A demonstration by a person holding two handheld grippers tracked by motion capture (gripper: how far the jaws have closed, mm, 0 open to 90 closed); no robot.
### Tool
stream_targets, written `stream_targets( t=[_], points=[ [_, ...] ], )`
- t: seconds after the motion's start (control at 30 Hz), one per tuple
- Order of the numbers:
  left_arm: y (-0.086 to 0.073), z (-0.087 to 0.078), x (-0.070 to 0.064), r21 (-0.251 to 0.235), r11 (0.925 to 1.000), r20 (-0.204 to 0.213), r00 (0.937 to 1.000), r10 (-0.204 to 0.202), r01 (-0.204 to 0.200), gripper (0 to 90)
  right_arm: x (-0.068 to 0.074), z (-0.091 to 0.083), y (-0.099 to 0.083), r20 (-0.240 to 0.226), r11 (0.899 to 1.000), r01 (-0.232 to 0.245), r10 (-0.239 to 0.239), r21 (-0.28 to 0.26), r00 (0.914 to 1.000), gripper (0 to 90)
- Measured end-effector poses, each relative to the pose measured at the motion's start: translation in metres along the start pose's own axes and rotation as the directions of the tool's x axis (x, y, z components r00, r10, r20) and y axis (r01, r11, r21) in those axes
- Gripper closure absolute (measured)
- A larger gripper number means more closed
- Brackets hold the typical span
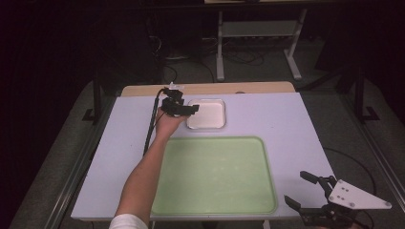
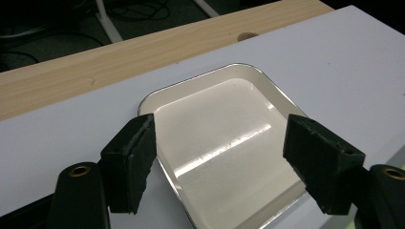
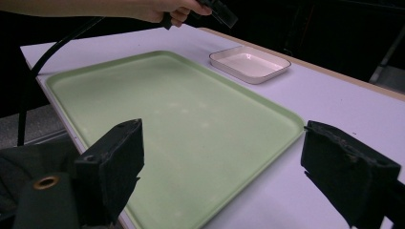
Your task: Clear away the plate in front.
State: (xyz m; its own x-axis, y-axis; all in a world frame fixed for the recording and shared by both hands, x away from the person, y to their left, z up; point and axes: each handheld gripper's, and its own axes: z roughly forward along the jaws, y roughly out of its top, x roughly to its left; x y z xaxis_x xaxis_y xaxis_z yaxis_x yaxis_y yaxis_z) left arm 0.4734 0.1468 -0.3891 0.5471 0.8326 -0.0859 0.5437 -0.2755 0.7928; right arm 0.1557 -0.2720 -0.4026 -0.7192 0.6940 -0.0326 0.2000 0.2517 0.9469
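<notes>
Looking down from the high view, the left tool hovers spread at the near-left rim of a small white dish. Left gripper view: straddle that rim squarely before pinching. Right gripper view: the right tool idles spread over the empty green tray; bench roomy.

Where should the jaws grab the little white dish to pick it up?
Probably the raised rim of the white dish, at the near left edge below the open left gripper. Come from above, one jaw inside, one outside: the dish lies flat and shallow, so only its thin rim offers a hold.
</notes>
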Motion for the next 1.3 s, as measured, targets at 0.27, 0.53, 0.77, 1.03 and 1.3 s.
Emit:
stream_targets(
  t=[0.27,0.53,0.77,1.03,1.3],
  points=[
    [-0.004,0.017,0.007,0.042,0.9967,-0.017,0.9974,-0.07,0.07,27.6,0.0,-0.001,0.0,0.002,1.0,-0.002,0.002,-0.002,1.0,13.7],
    [-0.011,0.03,0.02,0.094,0.9813,-0.043,0.9854,-0.165,0.168,34.1,-0.001,-0.002,0.0,0.0,1.0,-0.002,0.002,-0.004,1.0,13.8],
    [-0.017,0.038,0.026,0.134,0.9636,-0.069,0.9723,-0.223,0.231,44.0,-0.001,-0.003,0.0,-0.002,1.0,-0.001,0.001,-0.002,1.0,13.9],
    [-0.021,0.044,0.028,0.16,0.9518,-0.086,0.9642,-0.251,0.262,56.3,-0.002,-0.004,-0.001,-0.002,1.0,-0.004,0.004,-0.004,1.0,14.0],
    [-0.024,0.048,0.03,0.193,0.9399,-0.097,0.9588,-0.267,0.281,67.9,-0.001,-0.004,0.0,-0.002,1.0,-0.003,0.003,-0.004,1.0,14.1]
  ],
)
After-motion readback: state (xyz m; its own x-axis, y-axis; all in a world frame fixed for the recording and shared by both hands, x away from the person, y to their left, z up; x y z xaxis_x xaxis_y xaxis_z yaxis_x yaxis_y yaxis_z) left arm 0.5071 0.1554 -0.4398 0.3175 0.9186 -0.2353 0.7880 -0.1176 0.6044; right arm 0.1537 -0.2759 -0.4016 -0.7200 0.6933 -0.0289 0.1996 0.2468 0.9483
